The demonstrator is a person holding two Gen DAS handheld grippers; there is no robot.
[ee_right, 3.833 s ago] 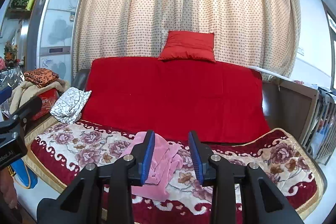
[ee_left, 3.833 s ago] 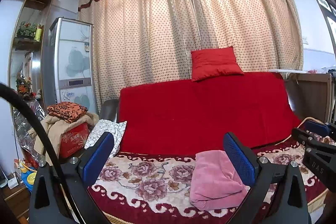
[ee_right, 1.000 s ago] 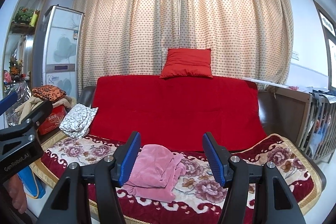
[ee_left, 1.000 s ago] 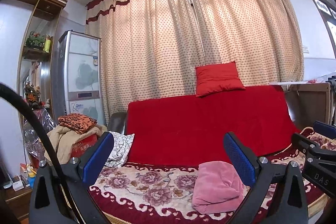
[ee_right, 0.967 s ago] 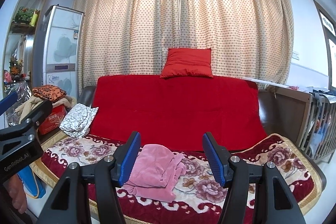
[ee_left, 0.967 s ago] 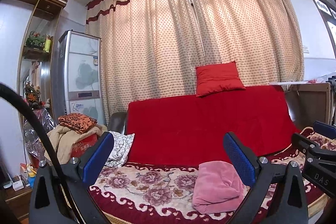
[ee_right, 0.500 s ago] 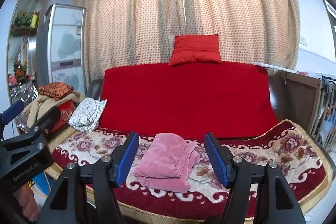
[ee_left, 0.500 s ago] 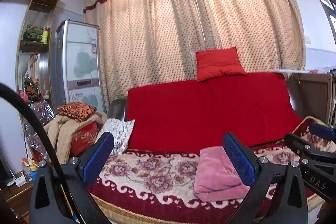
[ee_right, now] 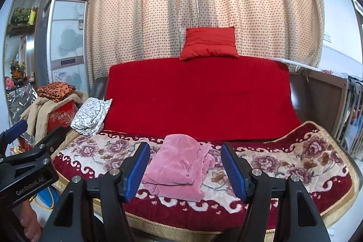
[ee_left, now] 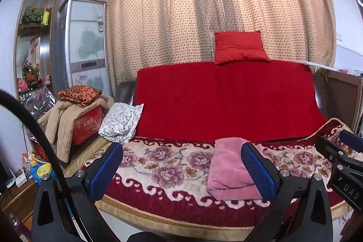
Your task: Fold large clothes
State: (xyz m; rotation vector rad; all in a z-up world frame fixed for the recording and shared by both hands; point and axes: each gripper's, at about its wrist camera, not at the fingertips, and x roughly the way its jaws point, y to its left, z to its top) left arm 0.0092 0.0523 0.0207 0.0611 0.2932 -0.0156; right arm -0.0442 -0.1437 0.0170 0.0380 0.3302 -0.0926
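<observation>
While the pink garment sits in a soft, folded-looking bundle on the flowery blanket at twelve o'clock, the left gripper and right gripper hover apart, holding nothing, so any grab should pinch an edge.

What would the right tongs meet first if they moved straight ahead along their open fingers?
Most likely the pink garment lying on the flowered blanket: it sits between the open right tongs, though depth is uncertain.
</observation>
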